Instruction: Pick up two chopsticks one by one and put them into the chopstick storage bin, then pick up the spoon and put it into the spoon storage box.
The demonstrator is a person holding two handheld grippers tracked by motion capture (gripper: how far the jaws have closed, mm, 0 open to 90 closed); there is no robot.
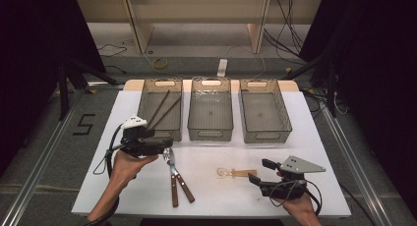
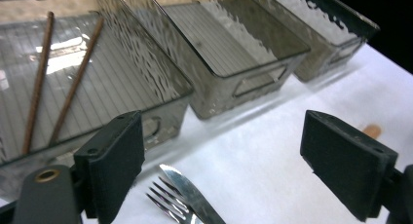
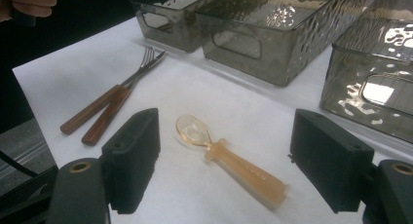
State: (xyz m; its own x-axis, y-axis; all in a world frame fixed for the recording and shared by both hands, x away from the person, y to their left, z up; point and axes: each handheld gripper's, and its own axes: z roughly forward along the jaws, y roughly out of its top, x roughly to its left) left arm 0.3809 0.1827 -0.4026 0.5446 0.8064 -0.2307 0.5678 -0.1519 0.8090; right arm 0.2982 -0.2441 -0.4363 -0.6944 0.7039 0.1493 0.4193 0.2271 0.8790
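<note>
Sorting cutlery into bins: left gripper [image 1: 156,133] wide open, empty, above fork [image 1: 170,159] and knife [image 1: 179,174] near table's [image 1: 305,137] front-left edge. Right gripper [image 1: 259,170] open, empty, beside spoon [image 1: 236,173]. Next: lower, pinch fork.

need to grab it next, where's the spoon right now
In the high view the spoon lies on the white table, right of centre, just ahead of the right hand-held gripper, right of the fork.

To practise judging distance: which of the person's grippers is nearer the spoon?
Right. The right gripper sits just beside the spoon, jaws open toward its handle. The left gripper is across the table, above the fork and knife.
</note>
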